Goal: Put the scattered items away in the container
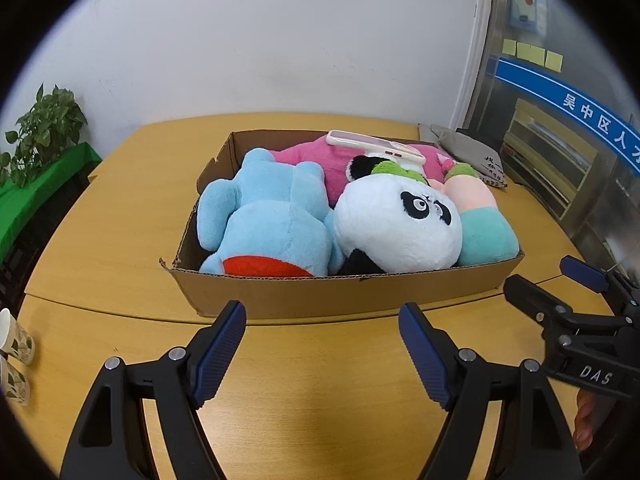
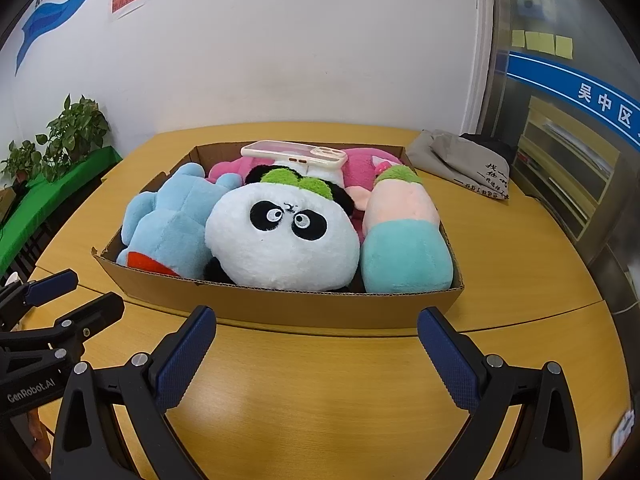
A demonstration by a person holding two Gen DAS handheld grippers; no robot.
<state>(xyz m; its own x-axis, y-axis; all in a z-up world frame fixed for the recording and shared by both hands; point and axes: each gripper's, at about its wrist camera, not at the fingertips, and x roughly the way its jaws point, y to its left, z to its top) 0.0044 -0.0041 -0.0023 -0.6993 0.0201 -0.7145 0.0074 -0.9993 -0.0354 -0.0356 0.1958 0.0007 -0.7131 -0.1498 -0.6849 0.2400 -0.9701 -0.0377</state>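
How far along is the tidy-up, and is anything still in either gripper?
It looks nearly done. The brown cardboard box already holds the blue plush, the panda plush, the pink plush, the peach-and-teal plush and a pink-cased phone lying on top. Nothing is in hand: left gripper and right gripper are open and empty. Only a grey folded cloth remains on the wooden table beside the box.

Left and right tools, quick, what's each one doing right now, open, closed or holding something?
Left tool: open, holding nothing, above the table in front of the cardboard box.
Right tool: open, holding nothing.
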